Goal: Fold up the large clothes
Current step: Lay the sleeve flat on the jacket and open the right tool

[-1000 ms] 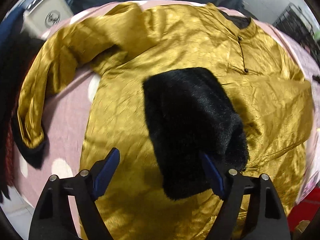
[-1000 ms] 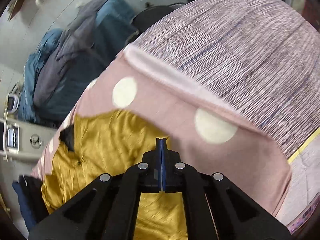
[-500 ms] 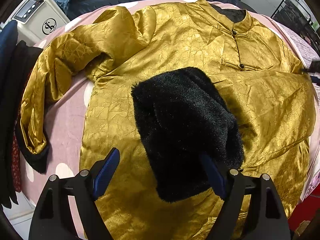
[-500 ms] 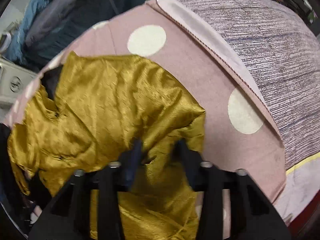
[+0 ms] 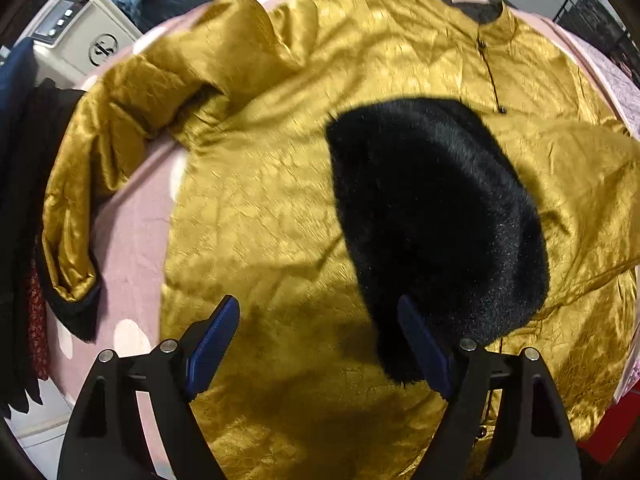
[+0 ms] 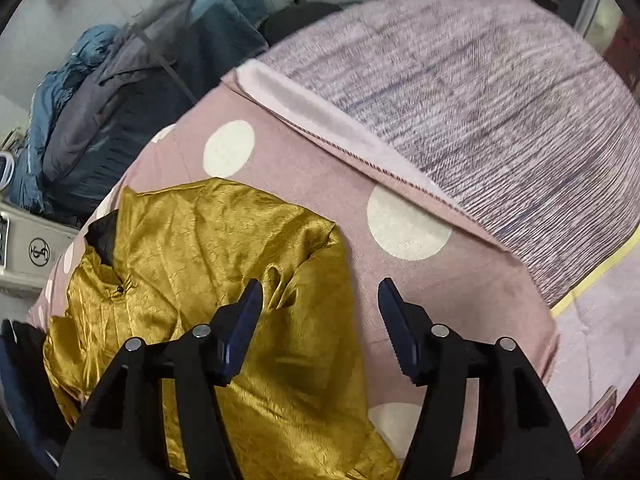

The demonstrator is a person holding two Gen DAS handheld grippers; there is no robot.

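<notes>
A gold satin jacket (image 5: 280, 184) lies spread front-up on a pink dotted blanket (image 5: 132, 248). Its right sleeve is folded across the chest, and the black fur cuff (image 5: 436, 216) rests on the front. The other sleeve (image 5: 80, 184) bends down at the left, ending in a black cuff. My left gripper (image 5: 320, 340) is open above the lower front, its right finger touching the fur cuff. My right gripper (image 6: 320, 320) is open and empty above the jacket's folded shoulder (image 6: 240, 248) and the blanket (image 6: 360, 184).
A striped grey-pink bedspread (image 6: 480, 100) covers the bed beyond the blanket. Blue and grey coats (image 6: 120, 92) are piled behind the bed. A white appliance (image 5: 76, 36) stands at the far left. Dark clothes (image 5: 20, 200) hang at the left edge.
My right gripper opened, let go of the gold sleeve and drew back. The sleeve now lies folded on the jacket. My left gripper stayed open and shifted slightly over the jacket.
</notes>
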